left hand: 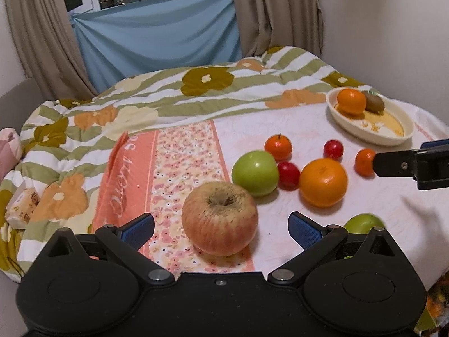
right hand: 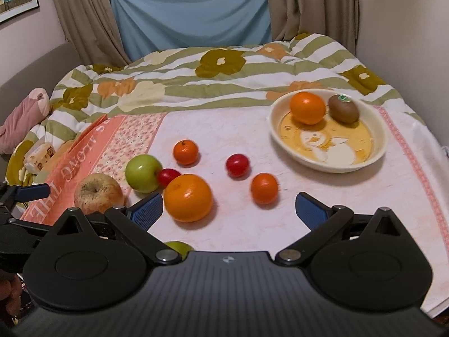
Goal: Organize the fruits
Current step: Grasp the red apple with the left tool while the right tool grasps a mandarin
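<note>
Left claw (left hand: 221, 231): my blue pads stand wide apart on either side of the big reddish apple (left hand: 219, 218) and touch nothing; I judge I am lined up to take it.
Right claw (right hand: 228, 210): fingers spread wide too, empty, with the large orange (right hand: 188, 197) just ahead of the left pad and a small orange fruit (right hand: 264, 188) between the pads, farther on.
Bowl (right hand: 378, 140): cream dish at the far right of the bed, already holding an orange (right hand: 307, 107) and a kiwi (right hand: 343, 108) side by side; I take it as the place the fruit goes.
Loose fruit: green apple (right hand: 143, 172), two small red fruits (right hand: 237, 164) (right hand: 167, 176) and a small tangerine (right hand: 185, 152) lie grouped on the pink cloth (right hand: 224, 129), well apart from the bowl.
Why spread out: nothing is stacked, so each piece can be reached from above without nudging a neighbour, though the green apple touches one red fruit.
Hidden: a second green fruit (left hand: 364, 223) sits behind my left claw's right finger, mostly covered; from the right wrist only its top shows.
Unclear: the packet (left hand: 21, 207) at the left edge is too small to read.
</note>
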`<state>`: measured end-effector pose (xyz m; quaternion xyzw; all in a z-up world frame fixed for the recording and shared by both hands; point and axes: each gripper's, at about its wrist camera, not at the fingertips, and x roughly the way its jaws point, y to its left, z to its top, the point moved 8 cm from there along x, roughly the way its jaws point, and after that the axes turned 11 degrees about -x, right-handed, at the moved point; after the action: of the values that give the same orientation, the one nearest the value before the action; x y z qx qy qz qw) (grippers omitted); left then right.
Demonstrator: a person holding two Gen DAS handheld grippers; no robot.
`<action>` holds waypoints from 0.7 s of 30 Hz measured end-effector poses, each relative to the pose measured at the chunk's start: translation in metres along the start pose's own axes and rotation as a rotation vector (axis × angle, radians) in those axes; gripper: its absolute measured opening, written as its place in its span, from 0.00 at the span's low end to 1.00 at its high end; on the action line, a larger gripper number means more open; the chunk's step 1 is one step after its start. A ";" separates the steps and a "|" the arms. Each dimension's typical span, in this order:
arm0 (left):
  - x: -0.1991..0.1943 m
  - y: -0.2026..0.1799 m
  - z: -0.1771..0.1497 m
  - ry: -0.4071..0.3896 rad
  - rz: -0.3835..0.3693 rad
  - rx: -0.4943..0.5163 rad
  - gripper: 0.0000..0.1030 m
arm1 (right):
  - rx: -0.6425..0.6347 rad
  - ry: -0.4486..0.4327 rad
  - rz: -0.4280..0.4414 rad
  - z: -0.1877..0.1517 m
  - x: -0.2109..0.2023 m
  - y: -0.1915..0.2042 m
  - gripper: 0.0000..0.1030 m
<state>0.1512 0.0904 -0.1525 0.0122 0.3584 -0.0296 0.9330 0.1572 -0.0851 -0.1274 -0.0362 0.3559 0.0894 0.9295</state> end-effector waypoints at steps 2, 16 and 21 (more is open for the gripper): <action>0.008 0.002 -0.001 0.006 -0.003 0.015 1.00 | -0.013 0.004 0.003 0.000 0.009 0.008 1.00; 0.049 0.000 0.000 0.046 -0.039 0.078 0.91 | -0.107 0.079 0.008 0.001 0.058 0.037 1.00; 0.057 0.002 -0.005 0.074 -0.041 0.081 0.76 | -0.124 0.095 0.007 0.001 0.065 0.039 1.00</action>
<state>0.1906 0.0898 -0.1944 0.0436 0.3915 -0.0625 0.9170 0.1979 -0.0373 -0.1701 -0.0966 0.3937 0.1128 0.9072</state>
